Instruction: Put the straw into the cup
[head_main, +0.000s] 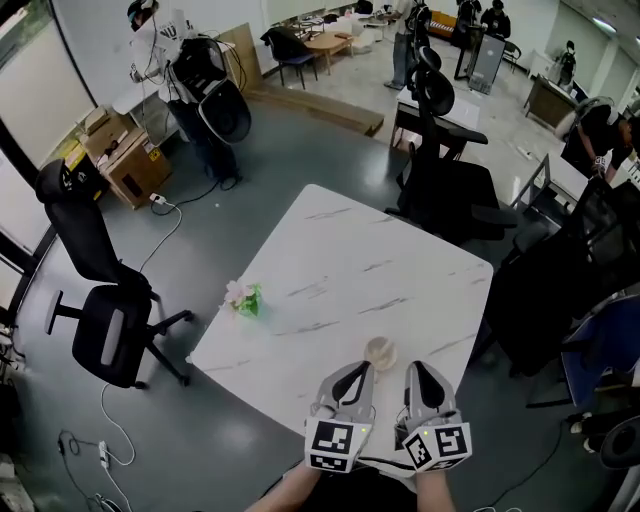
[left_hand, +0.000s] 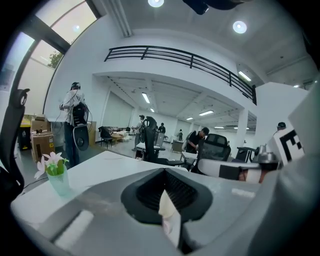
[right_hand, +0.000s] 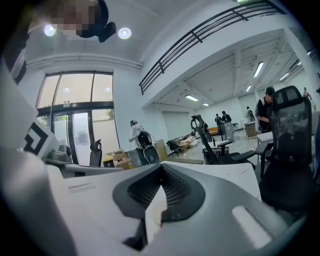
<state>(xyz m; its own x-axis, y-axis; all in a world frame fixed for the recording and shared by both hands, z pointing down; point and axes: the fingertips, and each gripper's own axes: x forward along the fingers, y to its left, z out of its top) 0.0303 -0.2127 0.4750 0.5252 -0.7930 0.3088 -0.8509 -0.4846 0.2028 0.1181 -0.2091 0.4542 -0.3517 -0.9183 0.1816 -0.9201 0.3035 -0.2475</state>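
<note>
1. Clear cup (head_main: 381, 352) upright on the white marbled worktop (head_main: 350, 250), close to its 6 o'clock edge.
2. Just at 6 o'clock of the cup, left tool (head_main: 360, 370) and right tool (head_main: 416, 370) side by side, tips pointing toward 12 o'clock, the cup between the two tips and slightly beyond them, touching neither as far as the head view tells.
3. Left tool (left_hand: 165, 172) closed in its own view: dark ribbed pads pressed together at the tip, only a thin pale wedge behind them, too unclear to name.
4. Right tool (right_hand: 161, 167) likewise closed, pads meeting at the tip, the same narrow pale sliver behind.
5. Toward 9 o'clock on the worktop, well apart from the cup, a small green vase of pale flowers (head_main: 244, 298), near that edge; seen at 9 o'clock in the left gripper view too (left_hand: 56, 172).
6. Off the worktop: black office chair (head_main: 105, 310) at 9 o'clock on the grey floor, another black chair (head_main: 440, 170) at 1 o'clock, a standing person (head_main: 175, 60) at 11 o'clock.
</note>
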